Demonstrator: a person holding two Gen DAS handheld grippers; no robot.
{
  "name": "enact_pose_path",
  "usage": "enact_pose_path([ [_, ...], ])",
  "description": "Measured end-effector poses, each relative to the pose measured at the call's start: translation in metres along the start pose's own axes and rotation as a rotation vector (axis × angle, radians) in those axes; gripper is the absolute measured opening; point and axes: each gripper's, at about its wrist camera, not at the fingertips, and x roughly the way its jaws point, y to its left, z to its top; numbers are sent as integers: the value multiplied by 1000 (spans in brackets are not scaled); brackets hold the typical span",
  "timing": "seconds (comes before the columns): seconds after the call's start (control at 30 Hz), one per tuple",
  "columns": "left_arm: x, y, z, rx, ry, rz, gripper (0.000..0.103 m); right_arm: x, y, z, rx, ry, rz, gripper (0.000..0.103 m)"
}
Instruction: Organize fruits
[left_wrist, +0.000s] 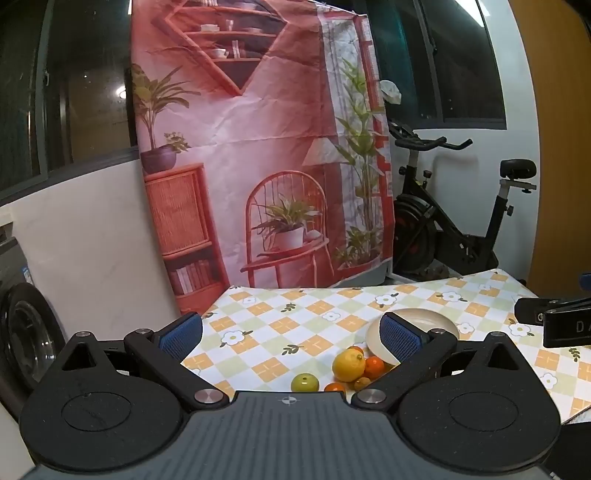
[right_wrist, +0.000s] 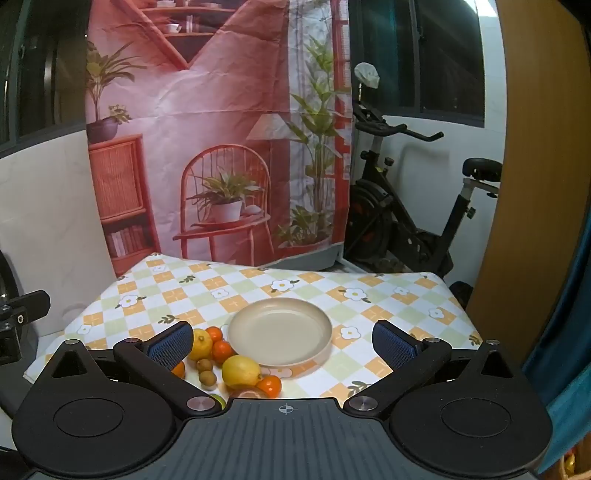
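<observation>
A pile of fruit lies on the checked tablecloth (right_wrist: 332, 291). It holds two lemons (right_wrist: 241, 371) (right_wrist: 201, 343), several oranges (right_wrist: 221, 350), small brown fruits (right_wrist: 207, 379) and a green apple (left_wrist: 304, 383). An empty beige plate (right_wrist: 280, 332) stands just right of the pile. My right gripper (right_wrist: 282, 347) hovers open over the table's near side, in front of the plate, with nothing between its fingers. My left gripper (left_wrist: 291, 338) is open too, above the lemon (left_wrist: 349, 365) and oranges (left_wrist: 375, 366). Its right finger hides part of the plate (left_wrist: 424, 317).
A printed fabric backdrop (right_wrist: 221, 129) hangs behind the table's far edge. An exercise bike (right_wrist: 399, 221) stands at the back right, beside a wooden panel (right_wrist: 535, 184). A round machine door (left_wrist: 29, 332) is at the left. The right gripper's body (left_wrist: 554, 319) shows in the left wrist view.
</observation>
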Motion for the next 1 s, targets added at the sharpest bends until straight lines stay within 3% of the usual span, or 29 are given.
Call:
enact_pose_path([
  [1.0, -1, 0, -2, -12, -13, -14, 103, -1, -2, -2, 6, -2, -6, 103],
])
